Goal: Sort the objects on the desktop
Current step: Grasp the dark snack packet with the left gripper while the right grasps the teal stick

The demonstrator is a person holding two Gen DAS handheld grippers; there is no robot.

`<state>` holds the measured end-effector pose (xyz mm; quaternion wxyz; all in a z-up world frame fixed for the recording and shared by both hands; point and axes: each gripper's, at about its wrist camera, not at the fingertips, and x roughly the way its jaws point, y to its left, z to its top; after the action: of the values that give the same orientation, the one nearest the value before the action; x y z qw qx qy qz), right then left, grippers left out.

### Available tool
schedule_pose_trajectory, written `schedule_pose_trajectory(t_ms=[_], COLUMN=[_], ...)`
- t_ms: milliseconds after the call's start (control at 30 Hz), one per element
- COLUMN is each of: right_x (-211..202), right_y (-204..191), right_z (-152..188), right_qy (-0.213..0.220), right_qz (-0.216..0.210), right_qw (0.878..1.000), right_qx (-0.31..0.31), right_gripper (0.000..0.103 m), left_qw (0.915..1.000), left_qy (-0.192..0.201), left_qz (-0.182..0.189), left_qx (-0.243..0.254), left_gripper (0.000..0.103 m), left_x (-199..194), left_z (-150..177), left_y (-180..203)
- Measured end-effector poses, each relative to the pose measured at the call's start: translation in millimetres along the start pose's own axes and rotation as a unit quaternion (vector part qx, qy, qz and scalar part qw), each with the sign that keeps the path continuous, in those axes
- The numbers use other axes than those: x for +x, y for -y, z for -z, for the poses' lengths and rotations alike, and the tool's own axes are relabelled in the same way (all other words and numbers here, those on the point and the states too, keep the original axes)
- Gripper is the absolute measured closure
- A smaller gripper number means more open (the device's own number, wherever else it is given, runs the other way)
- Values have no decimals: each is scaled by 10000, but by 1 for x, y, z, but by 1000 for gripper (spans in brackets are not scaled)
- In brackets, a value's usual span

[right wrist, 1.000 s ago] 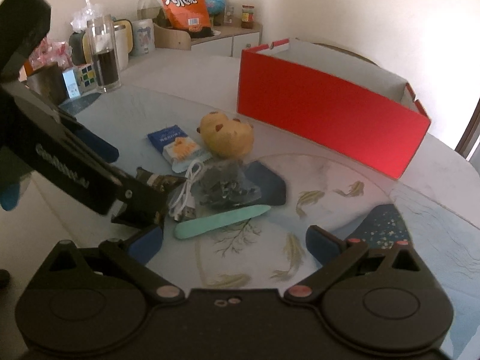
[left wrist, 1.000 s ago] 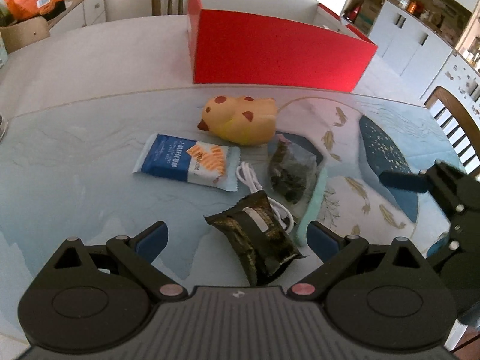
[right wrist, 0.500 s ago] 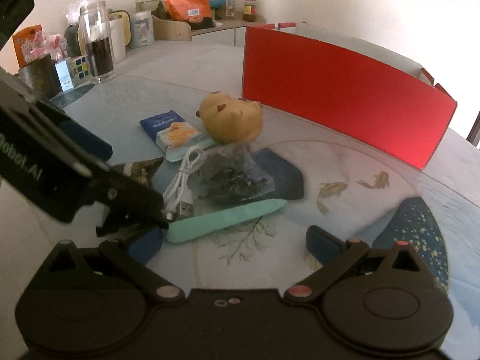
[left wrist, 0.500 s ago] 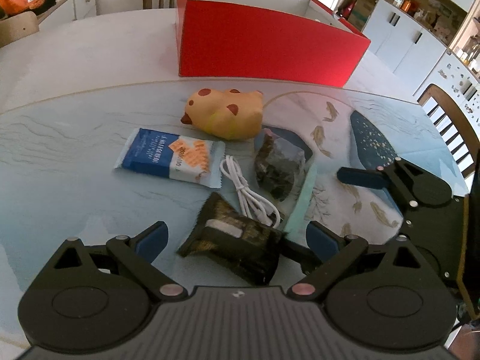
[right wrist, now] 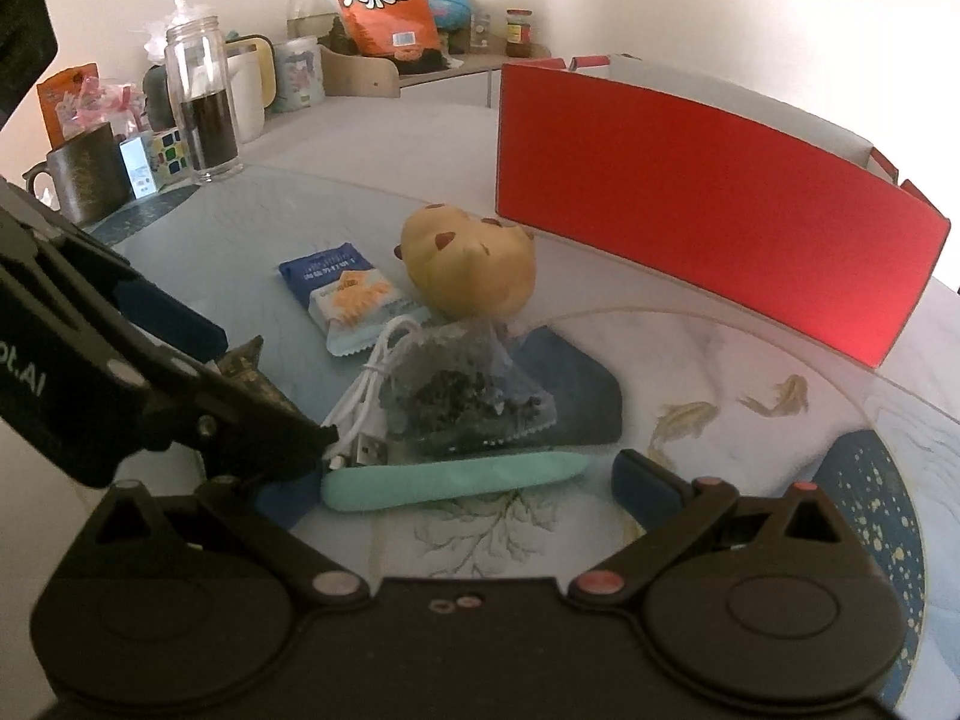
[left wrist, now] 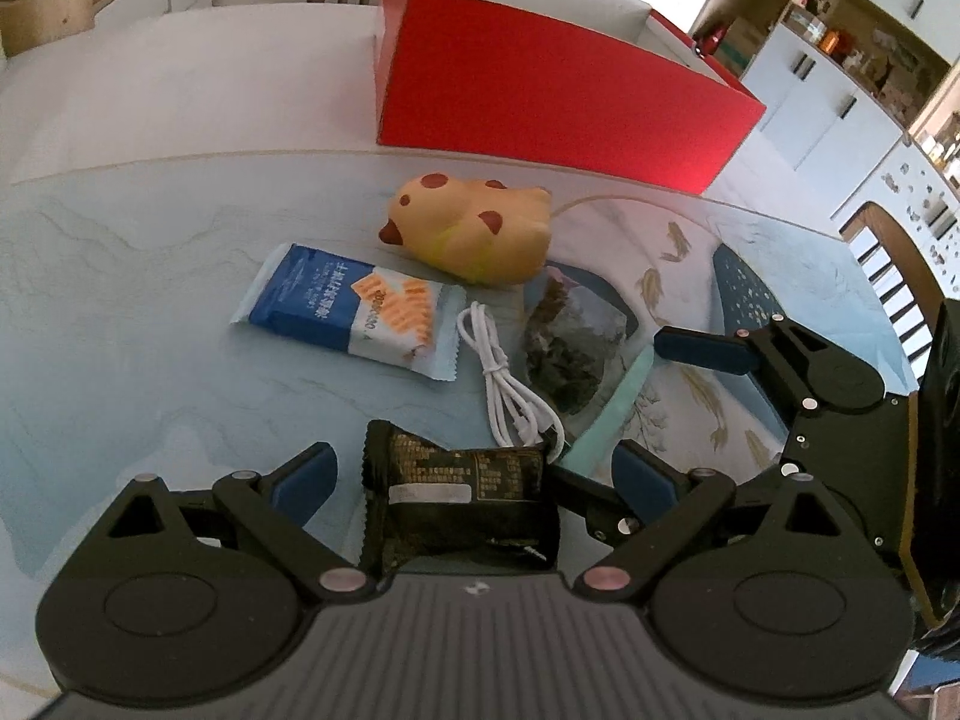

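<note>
Dark packet (left wrist: 462, 495) between open left tongs (left wrist: 471, 477)

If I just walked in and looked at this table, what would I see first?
Probably the big red box standing at the far side of the table. Next, the yellow spotted toy lying in front of it, beside a blue cracker packet. Up close, the left hand-held gripper is open around a dark snack packet.

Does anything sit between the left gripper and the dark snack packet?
Nothing visible does. The dark snack packet already lies between the open fingers of the left gripper; the white cable lies just beyond it.
</note>
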<state>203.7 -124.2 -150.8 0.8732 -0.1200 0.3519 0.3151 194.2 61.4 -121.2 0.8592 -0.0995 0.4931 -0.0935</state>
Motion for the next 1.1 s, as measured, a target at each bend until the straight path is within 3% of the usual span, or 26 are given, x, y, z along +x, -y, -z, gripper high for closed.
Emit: schedule_pose_trajectory(t_ms=[533,700,767,833,1100], right_x=[3,1,1,0,-4], right_y=[0,-2,-3,-2,1], right_z=[-4,-4,-3,-4,-2], right_qy=[38,53,47,42,-41], right_qz=[-56,-68,-67,-59,27], right_qw=[10000,10000,10000,10000,10000], right_qx=[-46,-46,-45,-32,-7], right_gripper=[0,5,6,6,6], left_qw=[9997,9997,9997,9996,9997], left_qy=[22,59,93,124,127], left_qz=[164,195,149,107,73], left_qx=[-156,-162,-194,-239,-193], left_gripper=[11,19,35,44,45], left_x=[-2,-2,-3,-5,-6], left_z=[2,2,2,1,1], left_y=[-7,-7,-9,-13,-18])
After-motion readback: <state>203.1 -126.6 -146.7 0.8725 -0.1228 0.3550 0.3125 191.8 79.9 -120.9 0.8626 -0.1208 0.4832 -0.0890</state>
